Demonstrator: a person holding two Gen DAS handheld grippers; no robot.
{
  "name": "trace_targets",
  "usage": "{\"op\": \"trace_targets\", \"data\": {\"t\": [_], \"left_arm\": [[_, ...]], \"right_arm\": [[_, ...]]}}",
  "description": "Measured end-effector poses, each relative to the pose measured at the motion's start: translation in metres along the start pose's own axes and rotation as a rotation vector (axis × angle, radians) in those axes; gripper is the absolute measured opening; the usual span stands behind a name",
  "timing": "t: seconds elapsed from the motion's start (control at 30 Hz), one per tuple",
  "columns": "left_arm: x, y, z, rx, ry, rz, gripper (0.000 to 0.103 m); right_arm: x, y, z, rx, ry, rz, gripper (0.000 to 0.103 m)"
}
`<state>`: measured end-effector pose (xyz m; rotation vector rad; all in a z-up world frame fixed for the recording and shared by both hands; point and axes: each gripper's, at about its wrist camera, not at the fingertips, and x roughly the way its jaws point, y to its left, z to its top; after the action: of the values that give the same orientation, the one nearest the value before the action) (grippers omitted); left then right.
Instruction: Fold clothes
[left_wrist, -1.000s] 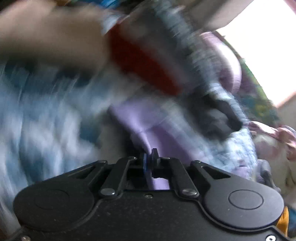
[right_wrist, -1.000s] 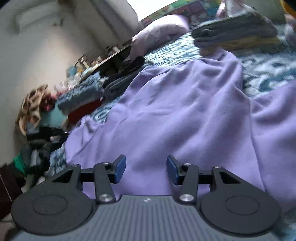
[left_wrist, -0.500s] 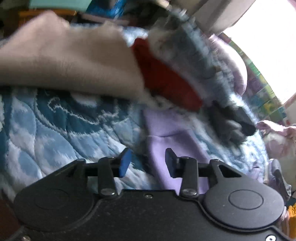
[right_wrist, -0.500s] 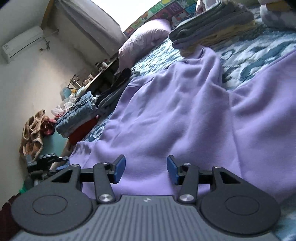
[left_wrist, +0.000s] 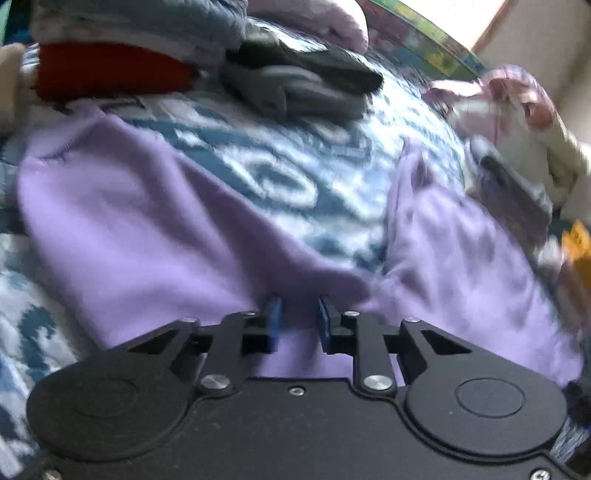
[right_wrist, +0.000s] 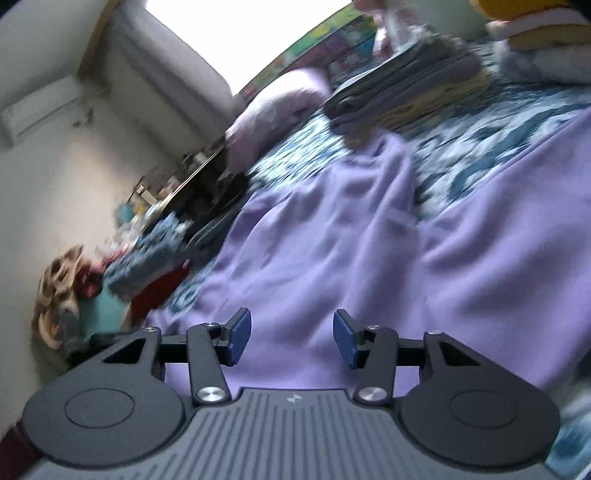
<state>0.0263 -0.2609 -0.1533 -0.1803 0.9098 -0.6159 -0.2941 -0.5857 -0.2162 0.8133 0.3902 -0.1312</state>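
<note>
A lilac pair of trousers (left_wrist: 122, 221) lies spread on the blue-and-white quilt (left_wrist: 280, 177), its two legs splayed apart in a V. My left gripper (left_wrist: 297, 317) hovers open over the crotch where the legs meet, holding nothing. The same garment (right_wrist: 351, 251) fills the right wrist view. My right gripper (right_wrist: 291, 336) is open and empty just above its near edge.
Folded stacks sit on the bed: a red and grey-blue pile (left_wrist: 110, 62), dark grey clothes (left_wrist: 295, 88), and a grey and yellow stack (right_wrist: 406, 85). A pink pillow (right_wrist: 280, 110) lies by the window. Soft toys (left_wrist: 517, 122) crowd the right side.
My left gripper let go of the lilac fabric, opened, and swung right from the leg end to the crotch. My right gripper stayed open and tilted slightly over the garment.
</note>
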Motion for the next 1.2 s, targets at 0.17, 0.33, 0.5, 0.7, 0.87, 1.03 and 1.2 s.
{"op": "trace_targets", "data": {"t": [0.17,0.33,0.5,0.7,0.87,1.03,1.2], "left_arm": [[-0.01,-0.043,0.029,0.115,-0.051,-0.061,0.043],[0.044,-0.073,0.073,0.162,-0.027,-0.071,0.043],[0.118,-0.093,0.114,0.181,0.02,-0.109,0.043],[0.175,-0.093,0.136,0.088,0.072,-0.149,0.043],[0.203,-0.077,0.138,-0.046,0.173,-0.252,0.01],[0.202,-0.038,0.146,-0.301,0.173,-0.441,0.009],[0.228,-0.003,0.129,-0.475,0.235,-0.373,0.014]], "right_arm": [[0.011,-0.031,0.051,0.109,-0.058,-0.066,0.052],[0.042,-0.046,0.113,0.135,-0.074,-0.106,0.052],[0.101,-0.051,0.175,0.05,0.031,-0.167,0.054],[0.176,-0.063,0.211,-0.033,0.158,-0.283,0.063],[0.203,-0.075,0.207,-0.005,0.239,-0.172,0.009],[0.156,-0.073,0.223,0.02,0.039,0.018,0.009],[0.204,-0.092,0.207,-0.045,0.182,-0.18,0.01]]}}
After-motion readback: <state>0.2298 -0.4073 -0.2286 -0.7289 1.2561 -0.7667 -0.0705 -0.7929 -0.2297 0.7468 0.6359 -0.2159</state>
